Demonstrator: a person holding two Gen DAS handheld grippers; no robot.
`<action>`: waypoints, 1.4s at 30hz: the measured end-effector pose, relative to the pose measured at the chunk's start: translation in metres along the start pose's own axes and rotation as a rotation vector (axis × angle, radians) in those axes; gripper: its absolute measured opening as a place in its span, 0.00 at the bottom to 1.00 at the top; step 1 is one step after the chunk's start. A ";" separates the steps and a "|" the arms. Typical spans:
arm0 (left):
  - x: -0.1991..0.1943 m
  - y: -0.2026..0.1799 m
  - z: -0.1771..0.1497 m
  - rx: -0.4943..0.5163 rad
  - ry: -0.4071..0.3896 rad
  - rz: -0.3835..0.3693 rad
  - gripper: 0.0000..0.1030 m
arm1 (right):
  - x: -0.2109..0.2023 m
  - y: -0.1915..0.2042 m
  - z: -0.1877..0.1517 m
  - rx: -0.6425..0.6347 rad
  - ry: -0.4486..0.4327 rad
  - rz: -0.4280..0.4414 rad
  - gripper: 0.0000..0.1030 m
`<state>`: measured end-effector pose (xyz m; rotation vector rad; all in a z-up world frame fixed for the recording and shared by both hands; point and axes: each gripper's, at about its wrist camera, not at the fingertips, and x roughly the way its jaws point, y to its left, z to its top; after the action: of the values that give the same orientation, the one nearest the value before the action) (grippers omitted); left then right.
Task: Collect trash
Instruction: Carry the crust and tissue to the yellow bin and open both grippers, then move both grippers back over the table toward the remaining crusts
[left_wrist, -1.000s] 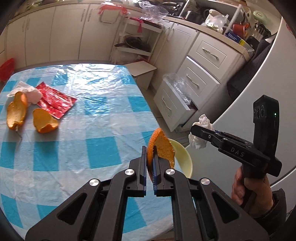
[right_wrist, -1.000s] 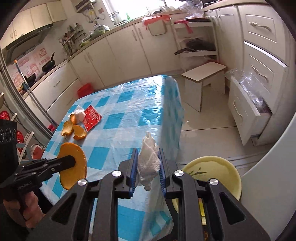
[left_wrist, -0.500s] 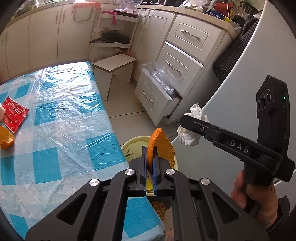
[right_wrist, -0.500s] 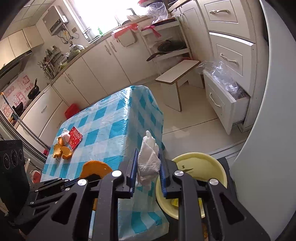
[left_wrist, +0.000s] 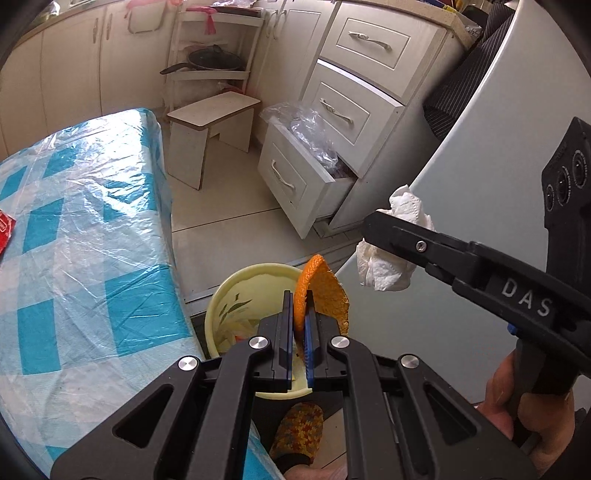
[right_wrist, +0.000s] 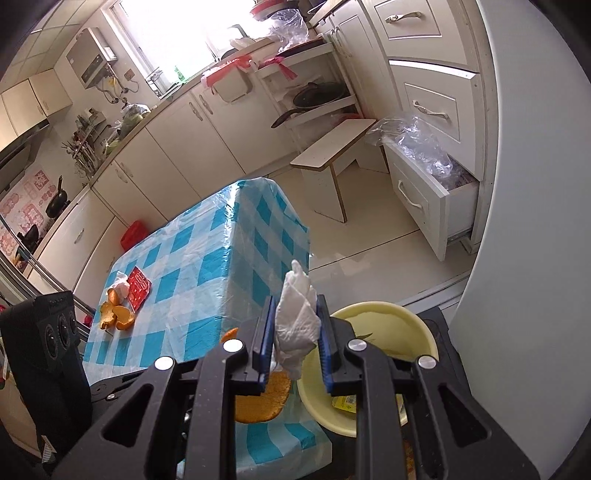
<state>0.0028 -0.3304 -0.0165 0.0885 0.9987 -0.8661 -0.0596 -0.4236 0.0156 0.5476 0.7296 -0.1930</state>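
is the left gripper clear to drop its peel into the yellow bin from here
Probably yes. The left gripper, shut on the orange peel, hangs over the yellow bin's open mouth; nothing lies between, and the right gripper is off to the side.

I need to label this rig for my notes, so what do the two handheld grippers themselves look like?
Both are matte black plastic. The left gripper has angular linked arms, silver pivot bolts and blue pads lining its fingers. The right gripper carries white "DAS" lettering, a pistol-style handle and a boxy three-lens camera block. A dark sleeve edge shows at the wrist.
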 end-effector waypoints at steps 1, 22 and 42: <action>0.005 -0.002 0.000 0.000 0.010 0.003 0.05 | -0.001 -0.001 0.000 -0.001 -0.002 -0.005 0.21; -0.022 0.022 -0.004 -0.099 -0.033 0.108 0.71 | 0.007 -0.025 0.002 0.067 0.044 -0.052 0.50; -0.105 0.043 -0.015 -0.049 -0.178 0.375 0.90 | -0.001 0.031 0.014 -0.067 -0.072 -0.102 0.87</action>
<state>-0.0053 -0.2325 0.0418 0.1499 0.8021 -0.4963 -0.0412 -0.4048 0.0372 0.4375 0.6917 -0.2812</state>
